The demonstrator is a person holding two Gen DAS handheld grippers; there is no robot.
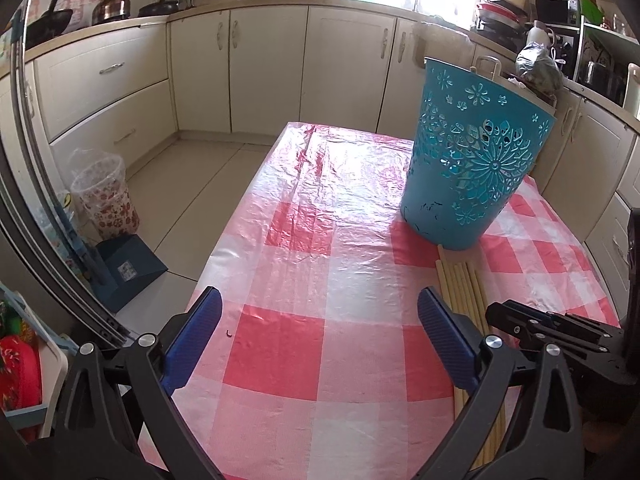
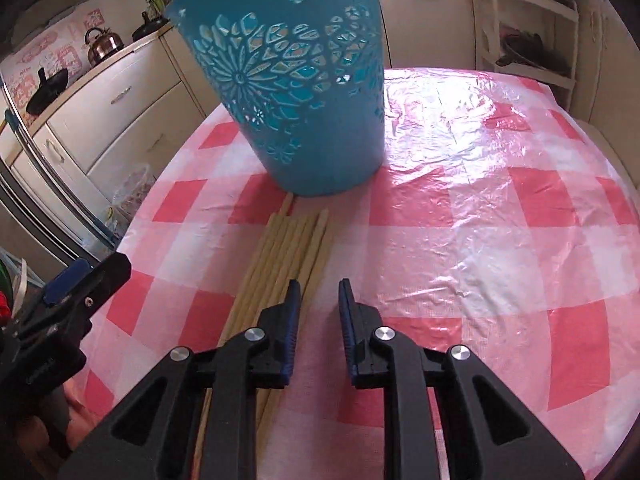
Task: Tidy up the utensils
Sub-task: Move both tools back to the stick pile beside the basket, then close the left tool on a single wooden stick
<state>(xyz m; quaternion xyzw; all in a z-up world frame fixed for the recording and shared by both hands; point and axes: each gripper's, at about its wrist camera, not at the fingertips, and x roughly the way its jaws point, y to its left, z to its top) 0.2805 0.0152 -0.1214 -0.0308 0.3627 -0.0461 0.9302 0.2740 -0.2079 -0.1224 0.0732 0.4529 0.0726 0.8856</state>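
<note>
A bundle of several pale wooden chopsticks (image 2: 280,248) lies on the pink checked tablecloth (image 2: 460,240), its far ends touching the foot of a tall turquoise cut-out basket (image 2: 304,92). My right gripper (image 2: 320,284) hovers low over the near part of the bundle, its left finger above the rightmost sticks. Its jaws stand a narrow gap apart, and only cloth shows between them. My left gripper (image 1: 320,292) is wide open over bare cloth, left of the chopsticks (image 1: 460,280) and nearer than the basket (image 1: 476,160). The right gripper's black body (image 1: 552,328) shows at its right.
The table's left edge (image 1: 224,248) drops to a tiled floor with a floral bin (image 1: 106,200) and a blue dustpan (image 1: 128,272). Cream cabinets (image 1: 272,68) ring the room. A white shelf rack (image 2: 528,32) stands beyond the table's far right corner.
</note>
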